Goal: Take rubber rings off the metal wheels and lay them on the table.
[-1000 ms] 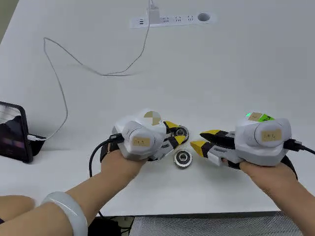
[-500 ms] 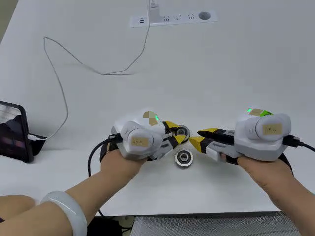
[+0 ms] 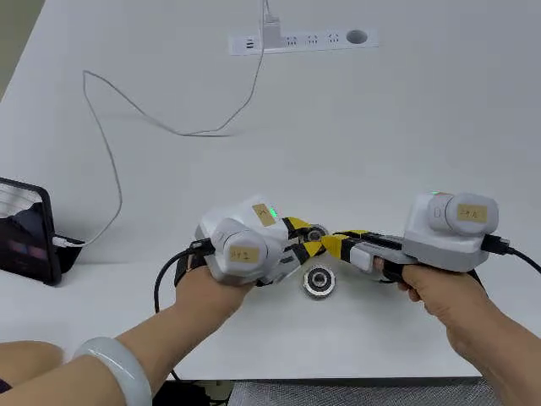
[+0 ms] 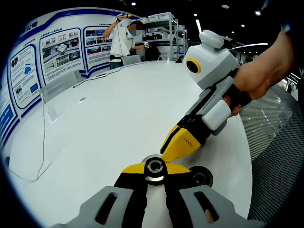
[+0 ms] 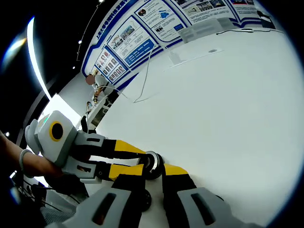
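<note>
Fingers (image 4: 130, 169) of the left gripper (image 4: 154, 170) were clamped on a wheel (image 4: 155, 166), one yellow tip on each side of it, so that it stood upright between them, above the table (image 4: 104, 123). In the head view this wheel (image 3: 317, 233) sat just past the left gripper (image 3: 303, 237), between the two tools. The right gripper (image 3: 335, 244) came in from the other side, and its tips touched the wheel's rim. In the left gripper view the right gripper (image 4: 183, 141) looked like a single yellow wedge resting on the upper edge of the wheel. In its own view the right gripper (image 5: 154, 172) showed a narrow gap between its fingers (image 5: 175, 170), with the wheel (image 5: 152, 160) at the mouth of that gap. Whether they pinched it could not be told. The left gripper (image 5: 124, 156) reached in there from the left.

A second wheel (image 3: 319, 282) lay flat on the table (image 3: 397, 135), just below the meeting tips and apart from them.

The white table also carried a power strip (image 3: 292, 39) at its far edge, a cable (image 3: 110, 161) trailing from it to a phone (image 3: 21, 227) at the left. Blue posters (image 4: 61, 47) lined the wall, and a person (image 4: 121, 35) stood at the far end.
</note>
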